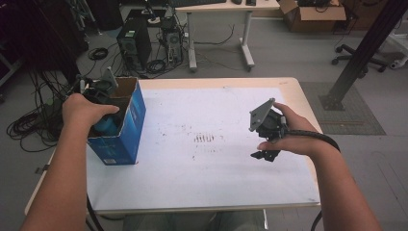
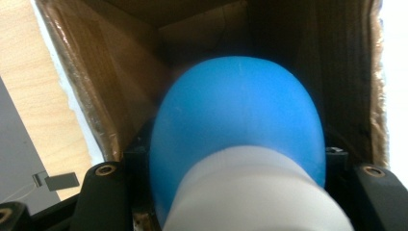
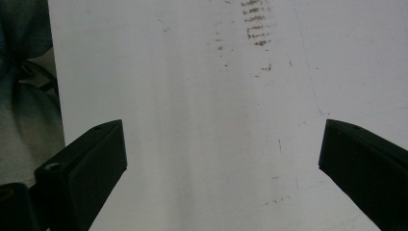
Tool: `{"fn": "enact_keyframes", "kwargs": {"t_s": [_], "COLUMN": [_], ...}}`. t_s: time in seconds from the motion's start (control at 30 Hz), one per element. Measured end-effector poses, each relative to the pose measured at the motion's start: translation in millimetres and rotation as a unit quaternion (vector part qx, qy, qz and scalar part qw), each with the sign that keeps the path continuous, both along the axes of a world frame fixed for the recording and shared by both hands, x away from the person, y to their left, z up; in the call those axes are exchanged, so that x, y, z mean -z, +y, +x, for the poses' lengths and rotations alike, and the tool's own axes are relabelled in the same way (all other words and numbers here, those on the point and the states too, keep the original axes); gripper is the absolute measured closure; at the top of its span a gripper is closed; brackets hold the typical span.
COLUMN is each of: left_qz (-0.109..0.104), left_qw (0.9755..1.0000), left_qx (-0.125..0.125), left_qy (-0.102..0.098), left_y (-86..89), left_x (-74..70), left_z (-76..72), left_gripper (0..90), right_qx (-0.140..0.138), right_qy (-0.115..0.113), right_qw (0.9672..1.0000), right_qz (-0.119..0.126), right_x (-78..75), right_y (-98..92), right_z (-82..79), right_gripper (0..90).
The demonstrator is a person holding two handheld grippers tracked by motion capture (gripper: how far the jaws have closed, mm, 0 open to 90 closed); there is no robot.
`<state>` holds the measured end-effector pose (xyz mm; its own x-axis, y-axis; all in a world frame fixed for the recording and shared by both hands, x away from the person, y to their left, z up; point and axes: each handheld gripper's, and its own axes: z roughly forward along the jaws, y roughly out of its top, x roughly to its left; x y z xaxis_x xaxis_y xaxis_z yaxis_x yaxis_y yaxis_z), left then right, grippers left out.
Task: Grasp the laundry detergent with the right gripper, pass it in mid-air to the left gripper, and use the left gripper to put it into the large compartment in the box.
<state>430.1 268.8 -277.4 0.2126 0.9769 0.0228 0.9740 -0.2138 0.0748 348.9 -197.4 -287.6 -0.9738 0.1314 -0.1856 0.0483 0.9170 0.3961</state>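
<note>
Clamped between the left gripper's (image 2: 231, 192) two black jaws is a blue and white bulb-shaped object (image 2: 238, 127): its rounded blue end points away from the camera into a cardboard box (image 2: 110, 77), and its white neck lies closest to the lens, with the jaws pressed against its sides. From the high view the left hand (image 1: 84, 111) holds that gripper down into the open top of the blue box (image 1: 126, 130), which stands upright at the left edge of the white sheet (image 1: 202, 178), and a bit of the blue object (image 1: 107, 126) shows below the hand inside the opening. On the other side of the table, the right hand (image 1: 293, 134) holds the right gripper (image 1: 265, 155) over the sheet, well apart from the box, with its grey three-cornered plate tilted up. Its jaws stand wide apart with nothing between them, as the right gripper view shows, over bare white sheet marked with small brown smudges (image 3: 255, 24). Farther off, beyond the wooden table (image 1: 288, 86), computer towers (image 1: 134, 45) and coiled cables sit on the grey floor, near the legs of a second desk (image 1: 219, 6).
</note>
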Motion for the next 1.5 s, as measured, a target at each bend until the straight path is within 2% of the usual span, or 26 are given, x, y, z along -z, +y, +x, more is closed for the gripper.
{"fn": "enact_keyframes", "kwargs": {"t_s": [0.33, 1.5], "left_qz": [0.000, 0.006], "left_qw": [1.0000, 1.0000], "left_qx": [0.001, 0.005], "left_qy": [0.004, 0.000], "left_y": [0.5, -2.7], "left_x": [8.0, 10.5], "left_z": [0.8, 0.9], "left_gripper": [38.0, 37.5], "right_qx": [0.002, 0.006], "right_qy": [0.003, 0.009], "right_qw": [1.0000, 0.9999], "right_qz": [-0.001, -0.004], "right_x": [0.0, 3.3], "right_y": [-1.7, -5.8], "right_z": [0.4, -0.1], "right_gripper": [2.7, 2.7]}}
